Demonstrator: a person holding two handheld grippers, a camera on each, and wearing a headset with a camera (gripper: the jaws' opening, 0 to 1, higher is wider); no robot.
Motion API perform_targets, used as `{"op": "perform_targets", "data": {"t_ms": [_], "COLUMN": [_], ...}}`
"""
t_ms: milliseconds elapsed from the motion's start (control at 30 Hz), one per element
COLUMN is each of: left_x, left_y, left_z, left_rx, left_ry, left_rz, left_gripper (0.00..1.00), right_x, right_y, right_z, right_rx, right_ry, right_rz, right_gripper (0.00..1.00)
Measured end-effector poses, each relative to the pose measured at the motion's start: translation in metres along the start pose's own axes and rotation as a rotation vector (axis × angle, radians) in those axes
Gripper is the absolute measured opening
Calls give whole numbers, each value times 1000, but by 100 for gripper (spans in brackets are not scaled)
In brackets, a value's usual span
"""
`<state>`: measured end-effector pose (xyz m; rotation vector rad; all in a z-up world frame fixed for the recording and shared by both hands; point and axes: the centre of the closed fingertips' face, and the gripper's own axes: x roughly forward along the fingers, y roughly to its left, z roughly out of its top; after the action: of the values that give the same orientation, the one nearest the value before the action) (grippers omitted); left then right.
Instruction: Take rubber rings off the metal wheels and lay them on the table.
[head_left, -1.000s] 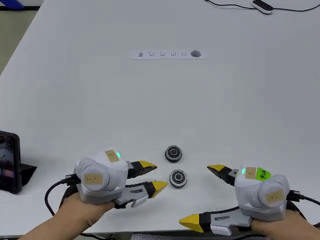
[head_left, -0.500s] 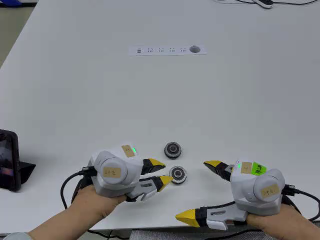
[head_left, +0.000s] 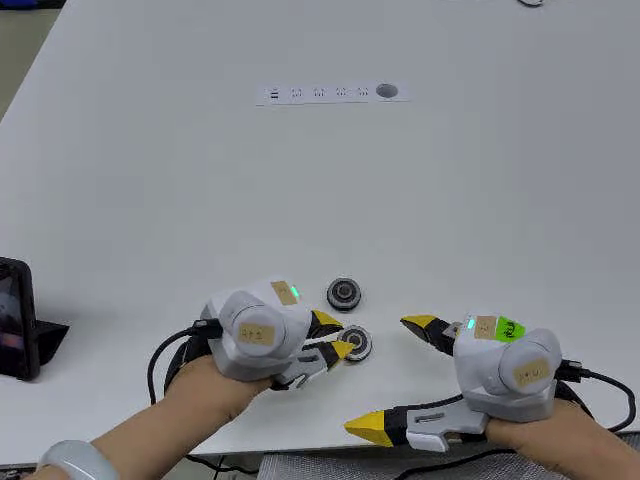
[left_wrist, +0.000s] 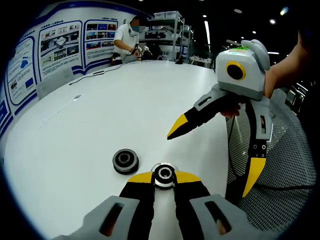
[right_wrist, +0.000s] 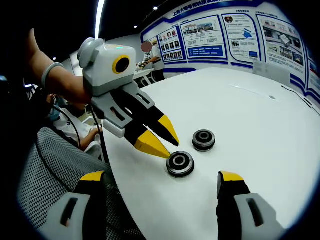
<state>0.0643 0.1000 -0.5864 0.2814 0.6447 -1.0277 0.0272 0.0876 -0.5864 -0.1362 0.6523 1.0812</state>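
White table (head_left: 450, 200) all round, most of it bare. Left gripper (head_left: 335, 336): jaws narrow, tips at the near wheel (head_left: 357, 343) from its 9 o'clock (touching, we think, but not clamped). It has slid in over the last sec, so we judge the 1st grab is starting; nothing is stripped yet. Right gripper (head_left: 388, 375) waits wide open at 3 o'clock. Far wheel (head_left: 344, 293) sits just beside, at 12. Table edge is close at 6. Free room runs toward 12, up to the power strip (head_left: 320, 93).
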Motion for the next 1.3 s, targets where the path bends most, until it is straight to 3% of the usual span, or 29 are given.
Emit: {"op": "perform_targets", "data": {"t_ms": [267,1300], "left_x": [9,19], "left_y": [-2,-3], "left_z": [-2,-7], "left_rx": [47,112], "left_ry": [37,74], "left_rz": [-10,-28], "left_gripper": [14,14], "right_x": [0,0], "right_y": [-1,-1], "right_z": [-1,-1], "right_rx": [10,48], "right_ry": [-3,-8], "right_rz": [0,2], "right_gripper": [91,87]}}
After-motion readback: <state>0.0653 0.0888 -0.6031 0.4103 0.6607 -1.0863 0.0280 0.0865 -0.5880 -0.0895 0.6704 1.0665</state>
